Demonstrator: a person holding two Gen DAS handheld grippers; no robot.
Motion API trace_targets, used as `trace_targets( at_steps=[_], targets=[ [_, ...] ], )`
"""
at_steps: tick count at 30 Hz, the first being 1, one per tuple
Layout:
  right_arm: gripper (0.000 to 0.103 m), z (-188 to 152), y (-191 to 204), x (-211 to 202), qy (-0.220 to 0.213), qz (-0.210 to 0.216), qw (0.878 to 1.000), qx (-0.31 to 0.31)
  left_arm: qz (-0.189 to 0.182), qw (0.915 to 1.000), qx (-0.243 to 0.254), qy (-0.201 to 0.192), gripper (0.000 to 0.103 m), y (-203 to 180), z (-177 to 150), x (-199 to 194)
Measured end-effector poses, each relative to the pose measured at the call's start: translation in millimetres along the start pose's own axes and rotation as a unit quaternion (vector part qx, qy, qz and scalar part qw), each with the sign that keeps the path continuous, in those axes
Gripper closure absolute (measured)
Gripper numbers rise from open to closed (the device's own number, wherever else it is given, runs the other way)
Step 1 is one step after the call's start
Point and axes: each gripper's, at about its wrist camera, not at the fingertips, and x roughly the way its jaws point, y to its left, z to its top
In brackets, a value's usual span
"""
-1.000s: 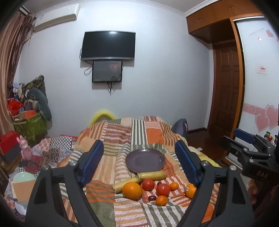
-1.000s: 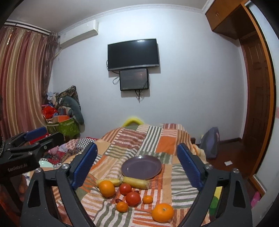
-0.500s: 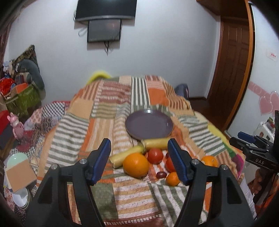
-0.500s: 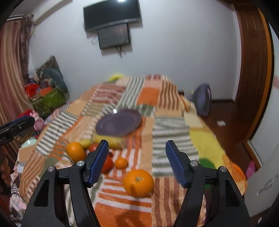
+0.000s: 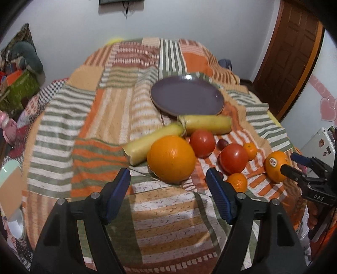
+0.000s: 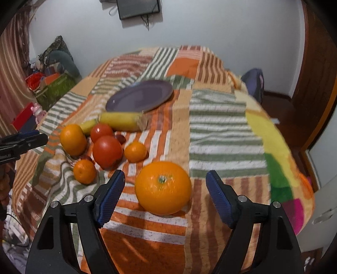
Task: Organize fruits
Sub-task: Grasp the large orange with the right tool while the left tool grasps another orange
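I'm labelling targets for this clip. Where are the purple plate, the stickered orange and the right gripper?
purple plate [image 5: 210, 110], left wrist view, near rim.
stickered orange [image 5: 273, 168], left wrist view, peel just below its sticker.
right gripper [image 6: 165, 191], right wrist view, midway between the open fingertips.

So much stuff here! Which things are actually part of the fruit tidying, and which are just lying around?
Part of the job:
purple plate
big oranges
tomatoes
small mandarins
bananas
left gripper and right gripper, both open

Just lying about:
striped bedspread
green box
wall screen
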Motion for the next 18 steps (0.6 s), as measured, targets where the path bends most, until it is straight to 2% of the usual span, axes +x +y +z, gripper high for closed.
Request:
trace_targets(
  at_steps=[2,6,12,15,18],
  targets=[
    [0.026,-3,-3,5,0.011,0.006,1.000,0.007,-0.001,0.9999,-0.003,0.012,0.028,0,0,10],
    [0.026,-7,-5,15,0.026,0.002,1.000,0.012,-0.002,0.9998,-0.007,0.018,0.015,-3,3,22],
    [0.027,-8,-7,19,0.036,0.006,0.999,0.011,0.003,0.9996,-0.011,0.027,0.015,-3,10,40],
    [0.036,-8,-5,22,0.039,0.016,0.999,0.008,0.006,0.9995,-0.016,0.028,0.016,-3,13,49],
    [0.038,-7,-3,22,0.039,0.018,0.999,0.004,0.003,0.9994,-0.021,0.029,0.020,-3,15,55]
  ],
)
